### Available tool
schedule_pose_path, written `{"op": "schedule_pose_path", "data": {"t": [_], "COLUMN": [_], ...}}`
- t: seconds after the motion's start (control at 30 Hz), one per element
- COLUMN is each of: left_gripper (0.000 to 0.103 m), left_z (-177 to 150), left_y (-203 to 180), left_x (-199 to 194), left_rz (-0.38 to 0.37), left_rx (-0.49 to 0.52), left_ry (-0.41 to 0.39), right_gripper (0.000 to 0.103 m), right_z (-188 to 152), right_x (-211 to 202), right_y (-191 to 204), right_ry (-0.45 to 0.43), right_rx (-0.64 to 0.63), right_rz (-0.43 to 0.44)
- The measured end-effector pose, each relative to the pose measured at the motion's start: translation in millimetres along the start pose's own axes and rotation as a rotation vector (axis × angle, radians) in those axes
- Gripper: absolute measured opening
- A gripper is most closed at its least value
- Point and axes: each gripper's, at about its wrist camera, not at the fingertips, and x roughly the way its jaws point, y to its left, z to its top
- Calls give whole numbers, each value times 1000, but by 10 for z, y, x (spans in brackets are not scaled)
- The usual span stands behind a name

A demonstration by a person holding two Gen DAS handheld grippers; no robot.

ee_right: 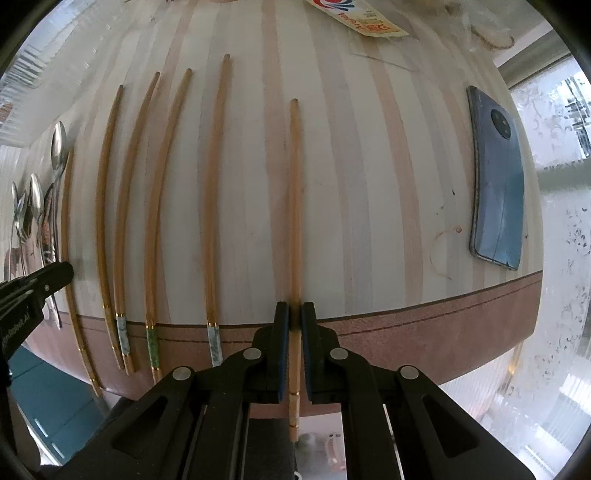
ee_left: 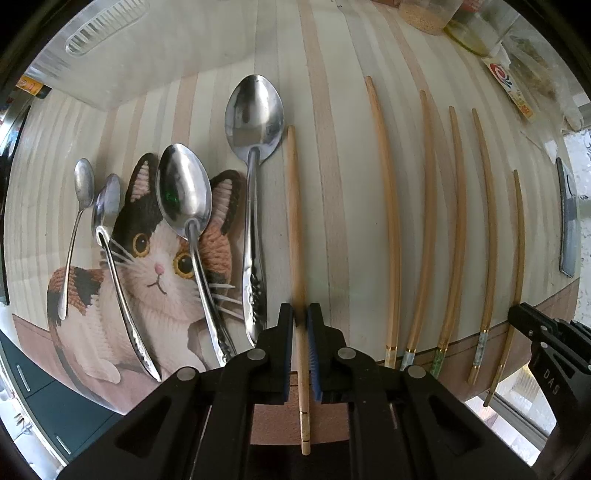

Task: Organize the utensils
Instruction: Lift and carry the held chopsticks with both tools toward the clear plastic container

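Striped table [ee_left: 332, 184], both grippers pointing down, jaws clamping chopsticks

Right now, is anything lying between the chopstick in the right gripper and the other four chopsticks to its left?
Nothing visible. Between the held chopstick in the right gripper and the nearest loose chopstick lies bare striped tabletop.

A striped cream-and-tan tablecloth [ee_right: 369, 184] with a calico cat print [ee_left: 155, 266] covers the table. A blue smartphone [ee_right: 496, 181] lies face down near its right edge. A clear plastic slotted container [ee_left: 110, 48] stands far left. Clear jars [ee_left: 428, 14] and a printed paper packet [ee_right: 356, 18] occupy the far edge.
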Motion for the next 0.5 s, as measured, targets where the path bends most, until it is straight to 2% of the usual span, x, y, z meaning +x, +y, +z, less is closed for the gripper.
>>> {"op": "schedule_pose_path", "data": {"t": [0.23,0.4,0.5], "left_gripper": [5,4,4], "left_z": [46,18,13], "left_y": [-4,-146,-284], "left_x": [-4,-17,-72], "left_rz": [23,83,94], "left_rx": [28,70,76], "left_ry": [18,-12,-33], "right_gripper": [8,7,7], "right_z": [281,273,202], "right_x": [-36,-102,-107], "right_y": [-96,-162,-213], "right_ry": [11,-26,-32], "right_rx": [-24,21,52], "right_rz": [-11,7,37]}}
